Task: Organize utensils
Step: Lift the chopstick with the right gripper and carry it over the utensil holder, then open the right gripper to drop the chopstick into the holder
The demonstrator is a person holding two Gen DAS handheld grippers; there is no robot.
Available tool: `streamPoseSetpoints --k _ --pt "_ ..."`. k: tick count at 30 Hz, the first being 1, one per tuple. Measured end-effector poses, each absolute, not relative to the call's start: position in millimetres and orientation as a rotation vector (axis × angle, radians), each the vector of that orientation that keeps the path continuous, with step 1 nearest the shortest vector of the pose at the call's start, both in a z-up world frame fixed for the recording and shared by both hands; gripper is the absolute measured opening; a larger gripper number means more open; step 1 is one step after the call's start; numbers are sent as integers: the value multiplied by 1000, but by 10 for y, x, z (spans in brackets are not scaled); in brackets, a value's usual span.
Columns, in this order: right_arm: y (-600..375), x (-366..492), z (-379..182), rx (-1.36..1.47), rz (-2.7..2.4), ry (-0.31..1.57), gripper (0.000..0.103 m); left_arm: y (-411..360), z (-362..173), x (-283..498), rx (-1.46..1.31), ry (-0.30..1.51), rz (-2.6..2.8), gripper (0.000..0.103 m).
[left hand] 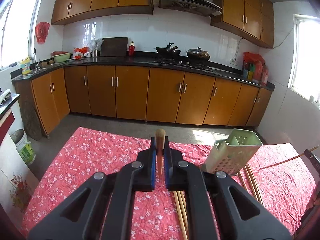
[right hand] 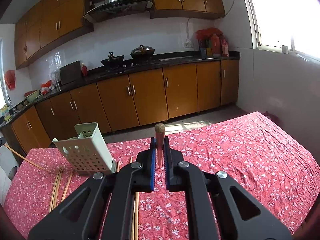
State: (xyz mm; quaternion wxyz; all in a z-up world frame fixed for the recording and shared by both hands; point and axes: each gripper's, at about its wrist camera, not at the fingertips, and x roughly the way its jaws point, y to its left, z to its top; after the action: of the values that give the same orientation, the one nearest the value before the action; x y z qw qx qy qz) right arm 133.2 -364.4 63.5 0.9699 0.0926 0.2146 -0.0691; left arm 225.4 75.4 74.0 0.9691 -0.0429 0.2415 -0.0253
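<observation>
My left gripper (left hand: 160, 143) is shut on a wooden chopstick (left hand: 160, 140) that points straight ahead, above the table. My right gripper (right hand: 159, 140) is shut on another chopstick (right hand: 159, 137), held the same way. A pale green perforated utensil holder (left hand: 230, 154) stands tilted on the table, right of the left gripper; in the right wrist view the holder (right hand: 88, 150) is left of the right gripper. Several loose chopsticks (left hand: 181, 210) lie on the cloth under the grippers, and more chopsticks (right hand: 58, 182) lie left of the holder. The right gripper's chopstick (left hand: 288, 161) shows at the far right.
The table wears a red floral cloth (left hand: 90, 160) (right hand: 240, 160). Beyond its far edge is floor, then orange kitchen cabinets (left hand: 130, 92) under a black counter with woks (left hand: 168, 50). A white bucket (left hand: 24, 146) stands on the floor at left.
</observation>
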Motion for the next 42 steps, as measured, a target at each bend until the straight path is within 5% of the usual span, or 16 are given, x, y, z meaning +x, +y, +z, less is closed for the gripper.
streamPoseSetpoints --k 17,38,41,42 --pt "-3198 1536 1912 254 91 93 8 46 2154 2275 -146 163 -203 8" --pt "-2927 2136 1180 209 116 301 9 -509 1095 3068 -136 402 -279 8" --pt "-2945 2129 1196 218 112 316 13 -492 1101 3053 -140 410 -265 18" --pt "-2958 2108 1211 224 110 316 22 -481 1107 3041 -141 411 -258 24"
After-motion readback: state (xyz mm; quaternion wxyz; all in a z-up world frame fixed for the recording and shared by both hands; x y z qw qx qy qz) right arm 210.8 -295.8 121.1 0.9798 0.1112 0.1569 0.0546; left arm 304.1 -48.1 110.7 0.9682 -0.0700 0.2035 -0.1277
